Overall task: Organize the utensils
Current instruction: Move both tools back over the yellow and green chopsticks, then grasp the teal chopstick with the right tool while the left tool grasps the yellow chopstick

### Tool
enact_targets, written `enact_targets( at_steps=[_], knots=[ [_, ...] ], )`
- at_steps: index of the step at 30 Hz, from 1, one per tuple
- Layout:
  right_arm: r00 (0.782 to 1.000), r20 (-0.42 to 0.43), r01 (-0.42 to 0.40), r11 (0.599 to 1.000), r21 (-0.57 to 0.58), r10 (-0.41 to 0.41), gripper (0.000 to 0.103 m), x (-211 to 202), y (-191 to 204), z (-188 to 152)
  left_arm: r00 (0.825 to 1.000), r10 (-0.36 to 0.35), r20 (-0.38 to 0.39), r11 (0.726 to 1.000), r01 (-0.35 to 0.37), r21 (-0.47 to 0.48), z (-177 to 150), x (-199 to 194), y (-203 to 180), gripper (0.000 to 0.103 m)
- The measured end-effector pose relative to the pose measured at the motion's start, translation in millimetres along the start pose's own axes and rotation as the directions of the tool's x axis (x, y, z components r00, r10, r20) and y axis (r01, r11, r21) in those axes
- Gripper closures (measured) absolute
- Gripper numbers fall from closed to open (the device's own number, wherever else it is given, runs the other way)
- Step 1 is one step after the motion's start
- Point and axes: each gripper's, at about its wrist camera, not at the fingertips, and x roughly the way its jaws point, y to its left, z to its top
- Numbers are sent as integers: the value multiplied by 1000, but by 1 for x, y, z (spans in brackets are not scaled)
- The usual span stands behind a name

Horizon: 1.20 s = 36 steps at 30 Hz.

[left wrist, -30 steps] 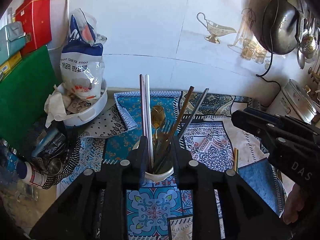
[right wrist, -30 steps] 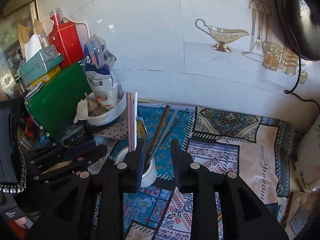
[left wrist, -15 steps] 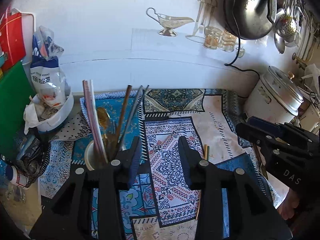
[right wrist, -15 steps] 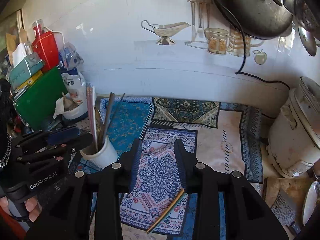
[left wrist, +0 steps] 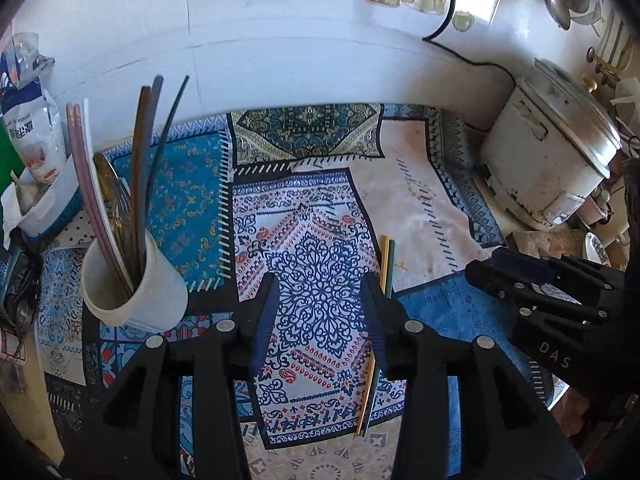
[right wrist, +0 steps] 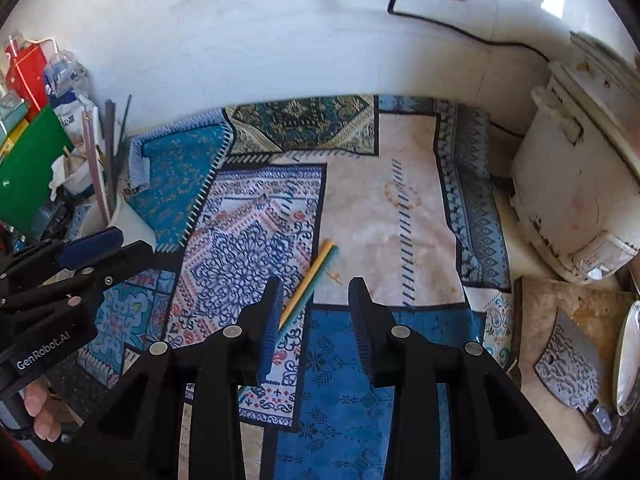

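A white cup (left wrist: 136,292) at the left holds several chopsticks (left wrist: 140,168) and gold cutlery; it also shows in the right wrist view (right wrist: 120,216). A yellow and green pair of chopsticks (right wrist: 314,276) lies loose on the patterned mat, also seen in the left wrist view (left wrist: 386,264). My left gripper (left wrist: 320,300) is open and empty above the mat, right of the cup, its right finger over the loose pair. My right gripper (right wrist: 314,300) is open and empty, just above the loose pair's middle.
A white rice cooker (left wrist: 548,160) stands at the right with a black cord up the tiled wall. A cleaver (right wrist: 572,368) lies on a board at the far right. A flour bag (left wrist: 28,128), white bowl and green board crowd the left.
Both grippers have swung right, away from the cup, and lowered toward the mat. The loose yellow and green chopsticks have come under the right gripper's fingers.
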Motion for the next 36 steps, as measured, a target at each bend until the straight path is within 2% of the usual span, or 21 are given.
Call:
enact_targets(
  at_steps=[7,14,18,26,28,30,34,36],
  knots=[
    [985,-165,-43,998,55,52,72,59,-11,-25,994,38,-99,999,-40,-17,-21,32,4,62],
    [966,-245,-70,997,44,78,72,95,2,-31,986,76,-150,997,-78,-11,-31,46,12,62],
    [968,-248,-45,999,-24,38,72,97,13,-33,983,78,-164,997,-82,-16,-34,49,16,62],
    [969,-247,-38,996,-81,17,74,95,20,-40,981,68,-183,998,-69,-2,-36,57,15,62],
    [971,-238,-7,991,-131,-25,86,93,23,-45,981,63,-186,998,-64,0,-35,59,14,62],
    [972,-230,17,987,-162,-55,93,91,24,-48,980,57,-188,998,-58,4,-34,61,13,62],
    [969,-241,27,992,-125,-57,96,88,-2,-46,980,54,-191,999,-51,18,-34,64,10,62],
    [968,-247,15,997,-77,-33,96,88,-19,-43,979,52,-196,999,-48,21,-34,65,10,62]
  ],
)
